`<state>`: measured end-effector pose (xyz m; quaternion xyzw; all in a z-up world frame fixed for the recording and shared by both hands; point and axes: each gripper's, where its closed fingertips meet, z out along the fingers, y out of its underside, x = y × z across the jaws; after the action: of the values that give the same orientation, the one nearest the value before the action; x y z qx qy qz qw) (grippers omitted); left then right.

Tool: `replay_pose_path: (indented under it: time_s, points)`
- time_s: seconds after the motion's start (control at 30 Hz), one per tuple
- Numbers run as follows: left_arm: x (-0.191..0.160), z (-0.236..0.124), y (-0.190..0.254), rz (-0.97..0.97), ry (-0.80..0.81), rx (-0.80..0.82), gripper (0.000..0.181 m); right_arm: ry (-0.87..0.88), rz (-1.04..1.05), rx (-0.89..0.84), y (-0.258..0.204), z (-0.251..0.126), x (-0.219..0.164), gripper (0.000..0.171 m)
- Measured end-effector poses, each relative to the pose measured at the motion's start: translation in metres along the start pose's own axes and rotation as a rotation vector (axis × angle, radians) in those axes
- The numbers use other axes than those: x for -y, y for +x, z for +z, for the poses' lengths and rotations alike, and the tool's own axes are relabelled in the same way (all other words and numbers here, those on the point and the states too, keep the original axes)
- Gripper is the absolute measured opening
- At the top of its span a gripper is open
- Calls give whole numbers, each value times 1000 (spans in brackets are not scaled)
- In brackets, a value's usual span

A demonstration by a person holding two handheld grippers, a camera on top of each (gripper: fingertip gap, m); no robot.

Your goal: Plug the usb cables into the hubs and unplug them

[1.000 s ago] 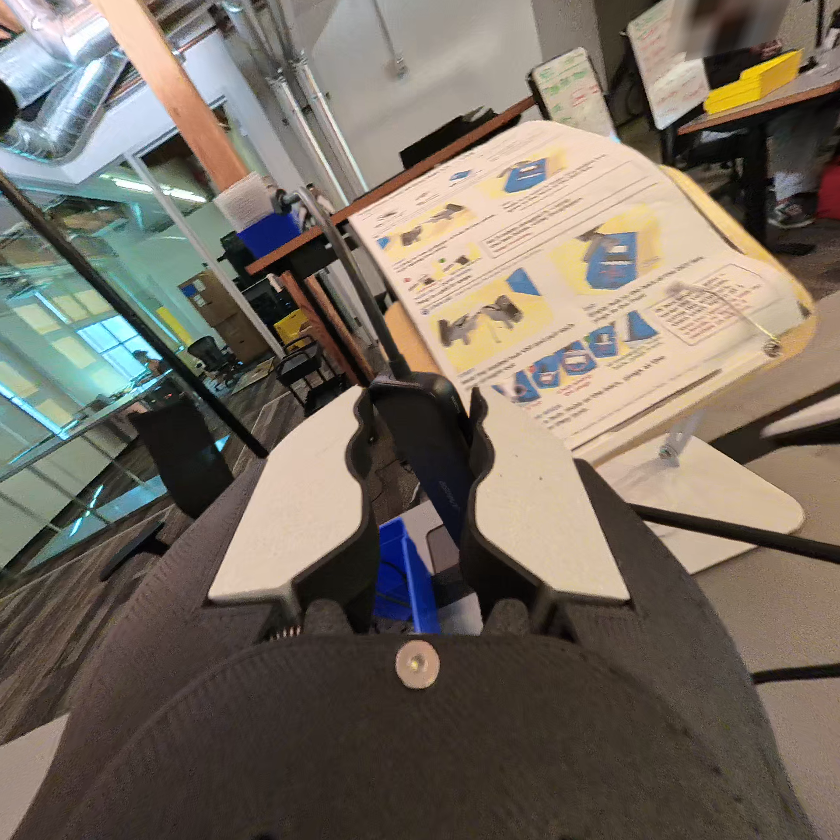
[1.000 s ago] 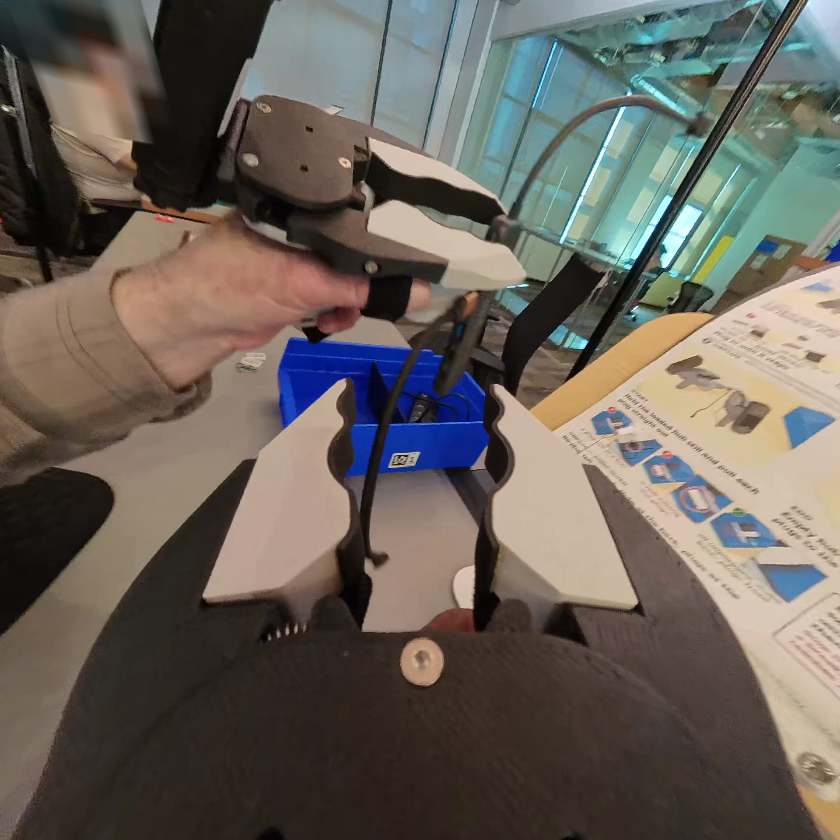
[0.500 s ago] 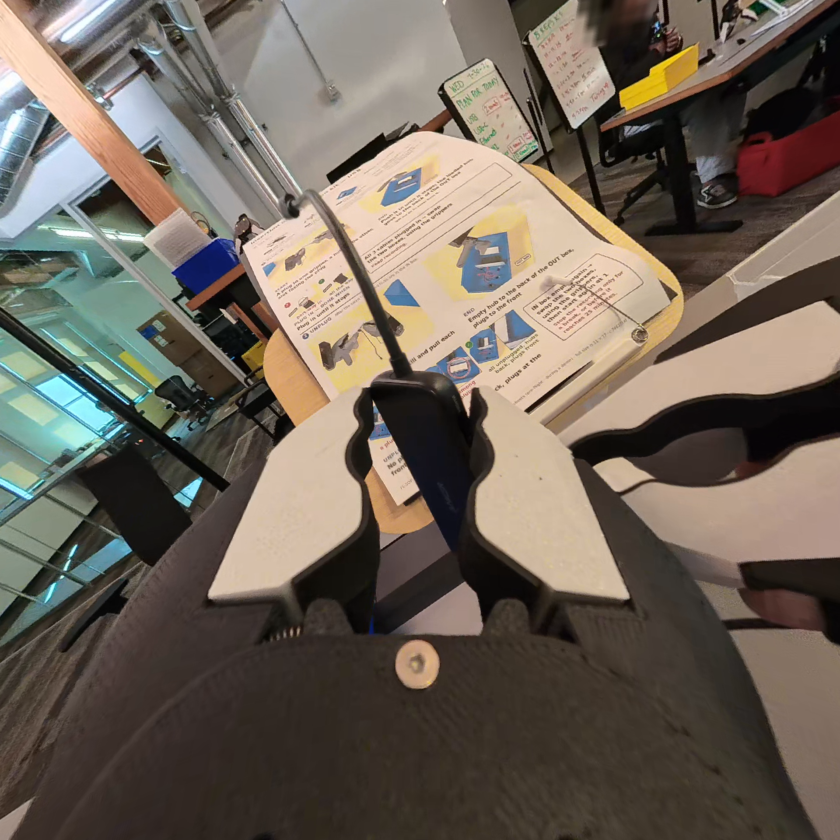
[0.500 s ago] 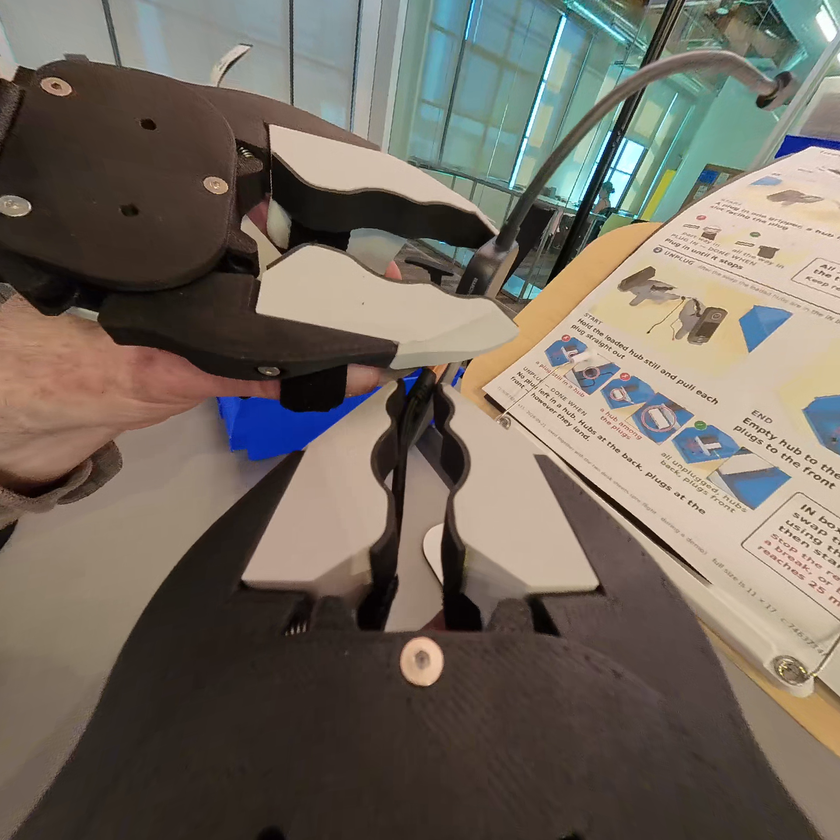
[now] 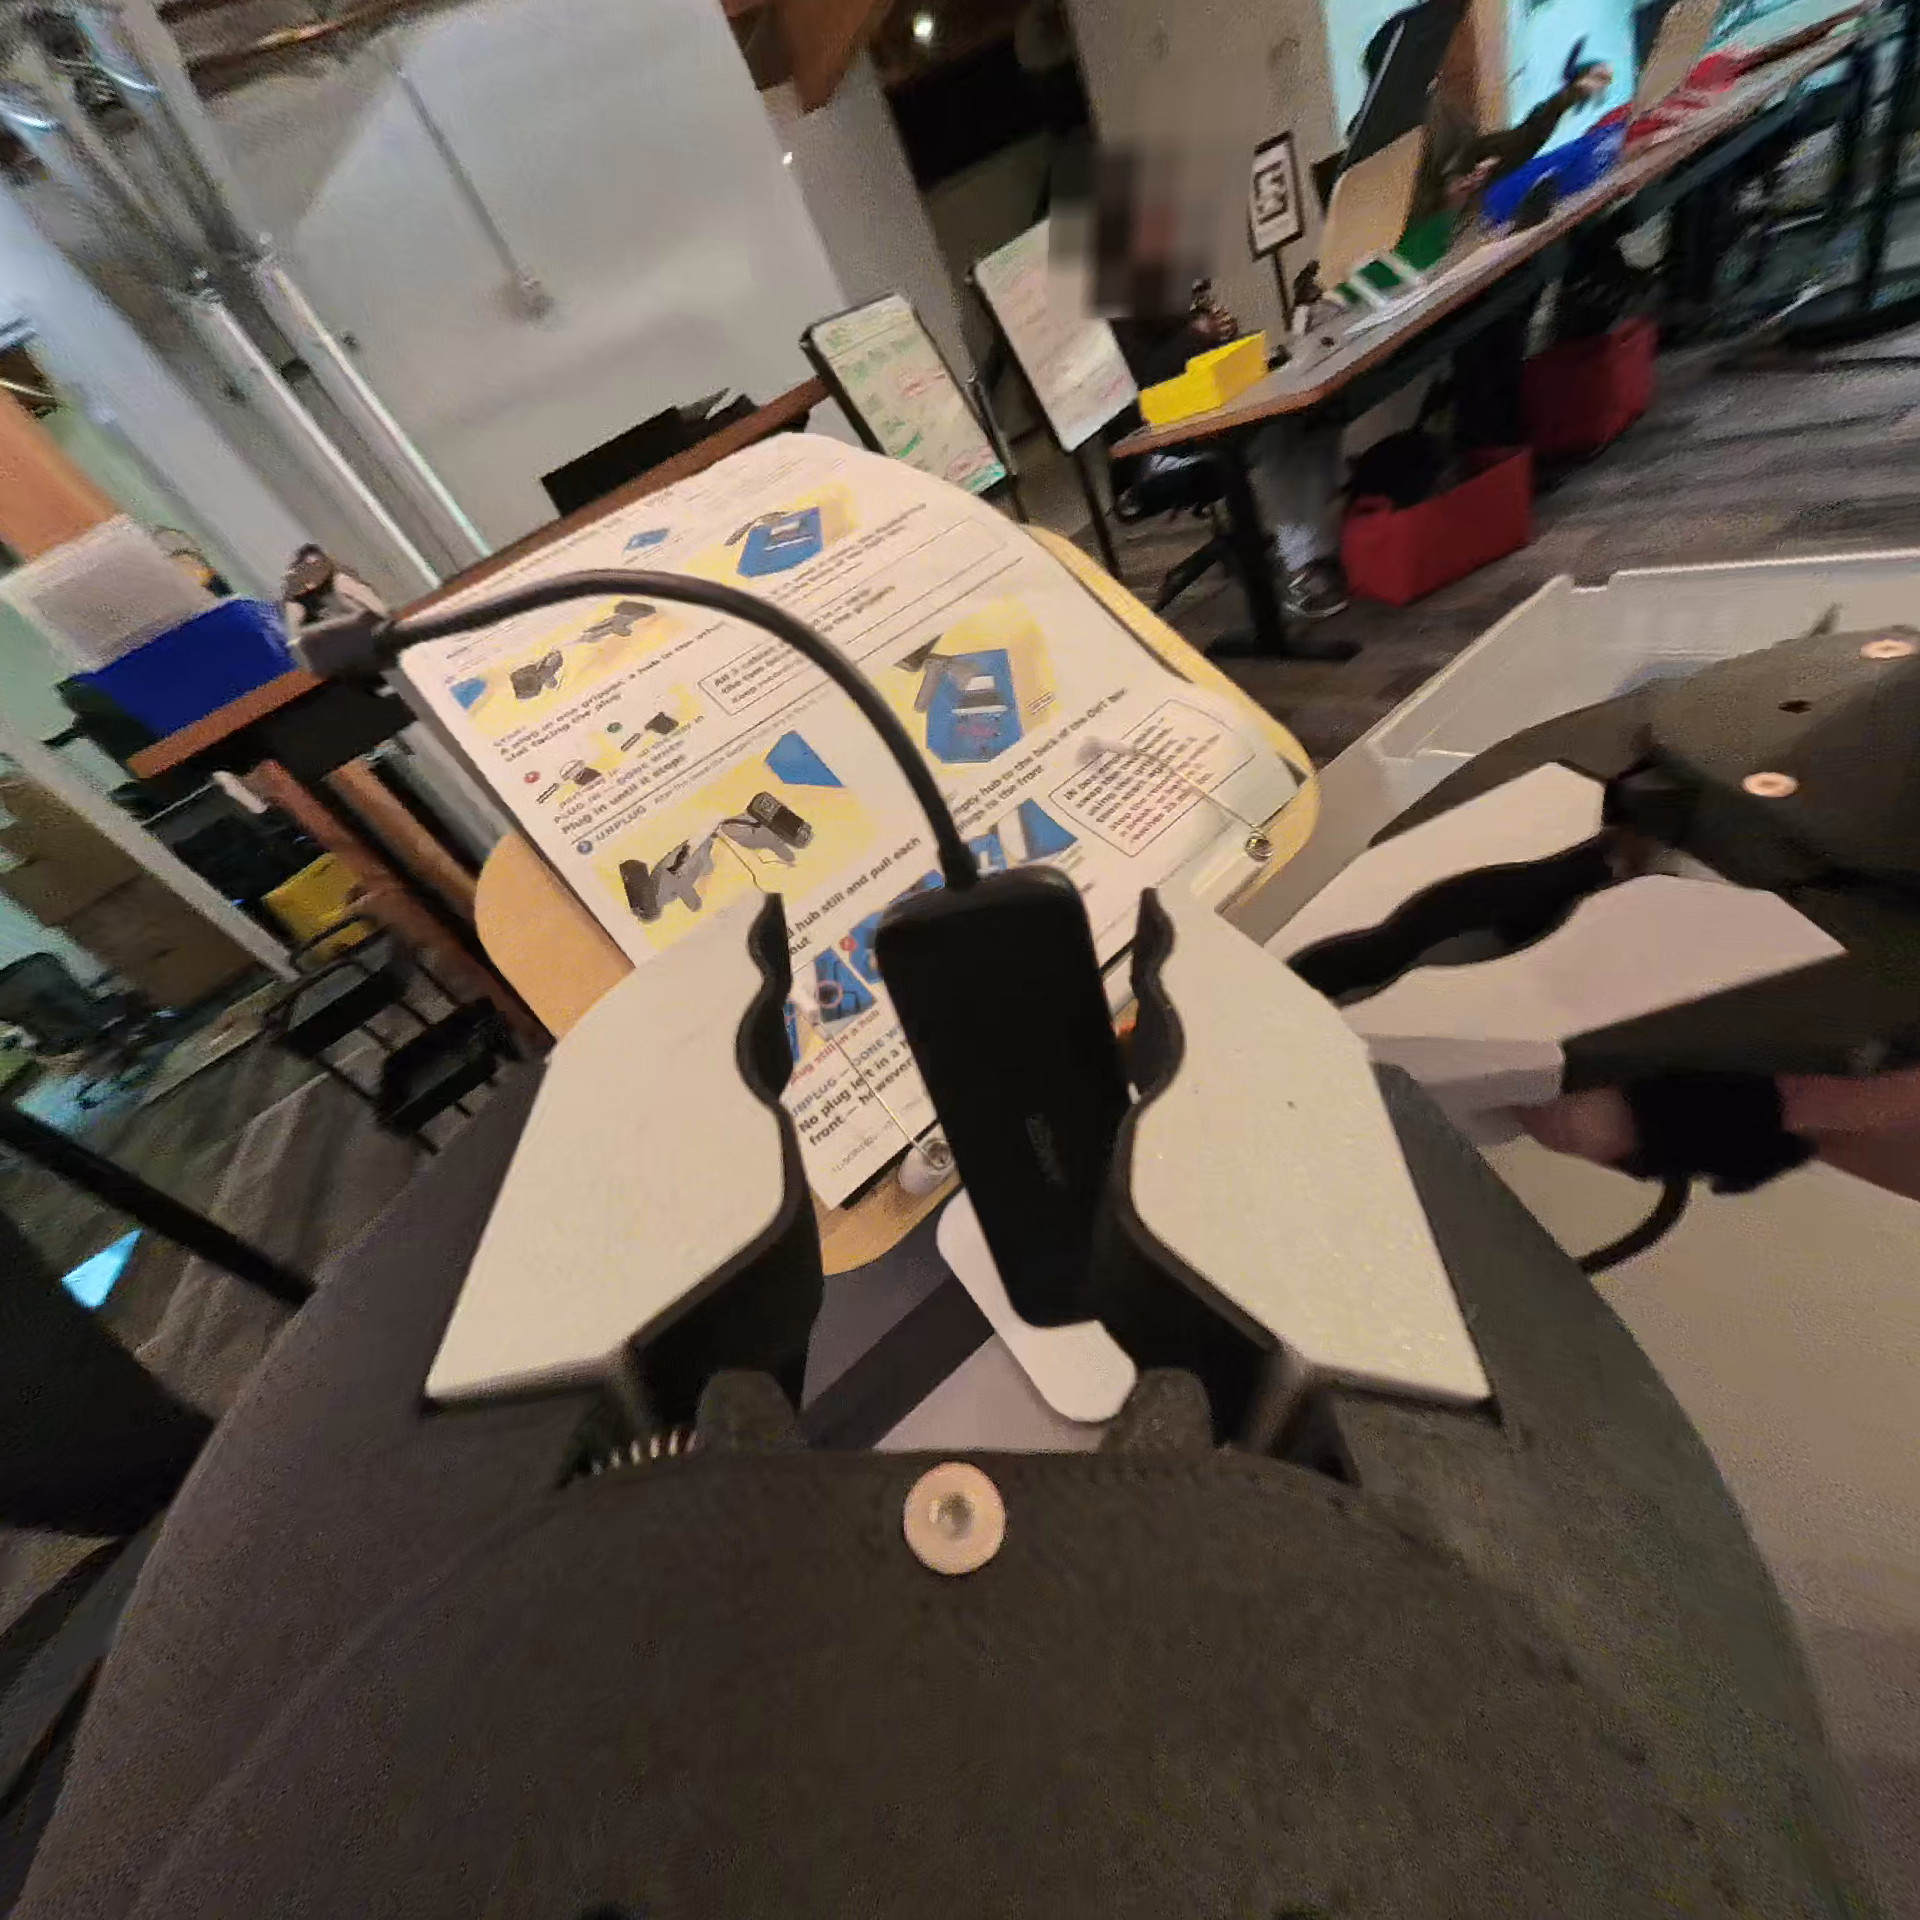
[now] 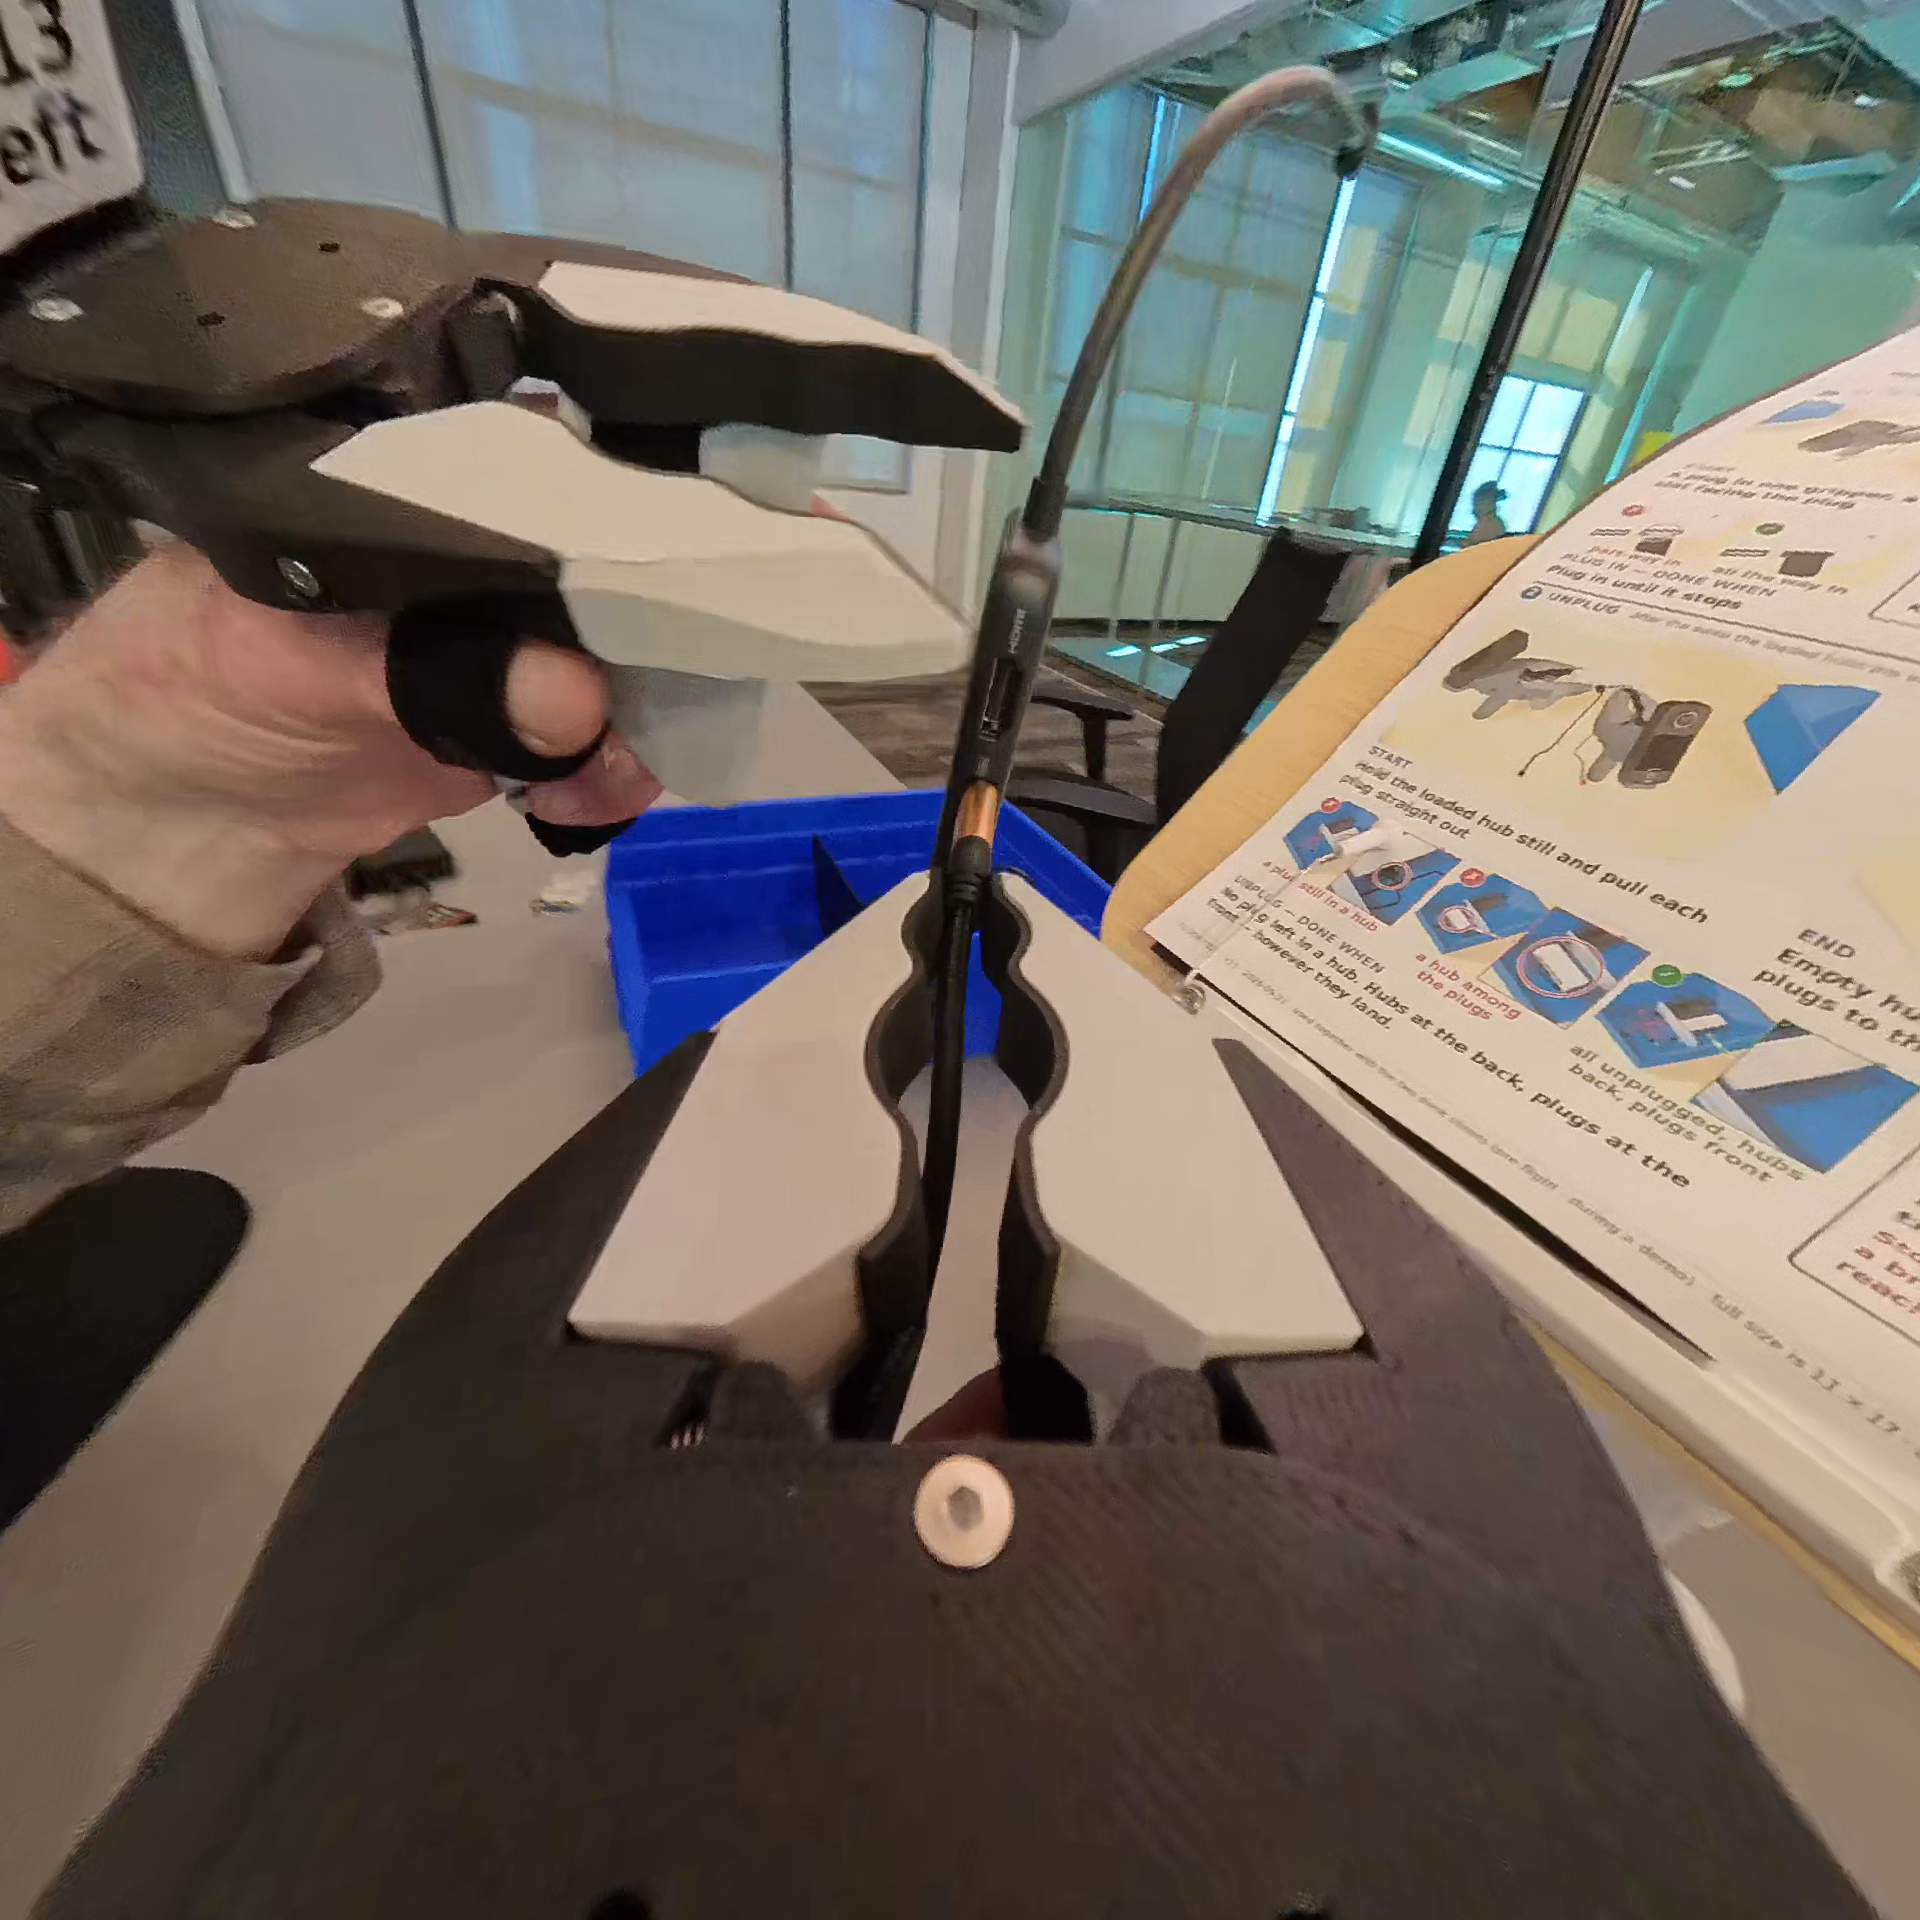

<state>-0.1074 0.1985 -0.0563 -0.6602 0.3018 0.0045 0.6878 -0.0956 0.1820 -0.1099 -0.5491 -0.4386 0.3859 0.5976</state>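
A black USB hub [image 5: 1003, 1081] stands upright between my left gripper's [image 5: 956, 914] fingers, which are spread apart; it leans by the right finger and is not squeezed. Its own lead arcs up to a grey connector [image 5: 332, 644]. In the right wrist view the hub [image 6: 1013, 644] hangs just past the open left gripper [image 6: 987, 540]. A gold-collared plug [image 6: 977, 816] sits in the hub's lower end. My right gripper [image 6: 961, 888] is shut on that plug's black cable [image 6: 945, 1091]. It also shows in the left wrist view [image 5: 1340, 966], to the right.
A blue divided bin [image 6: 727, 914] stands on the grey table [image 6: 416, 1091] behind the grippers. An instruction sheet on a tilted board [image 6: 1558, 831] stands to the right. A white bin [image 5: 1558, 644] lies behind the right gripper. A hand [image 6: 208, 748] holds the left gripper. Left tips to right tips: about 6 cm.
The right gripper closed on the hanging cable. The left gripper, shut on the hub before, has now opened. Both views have swung.
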Motion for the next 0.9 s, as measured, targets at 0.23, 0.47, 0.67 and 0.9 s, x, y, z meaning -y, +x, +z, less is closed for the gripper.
replay_pose_path:
  time_s: [0.23,0.47,0.67,0.9]
  points:
    - [-4,-31,-10,261,15,-41,89,108,228,195,-5,-19,18,4]
    - [-41,-28,26,771,-44,-96,142,54,355,344,-10,-29,6,4]
    - [-70,-25,35,955,-224,-275,147,-46,338,382,-19,-24,-12,4]
    - [-88,-18,33,925,-391,-385,146,-97,302,395,-33,-15,-19,3]
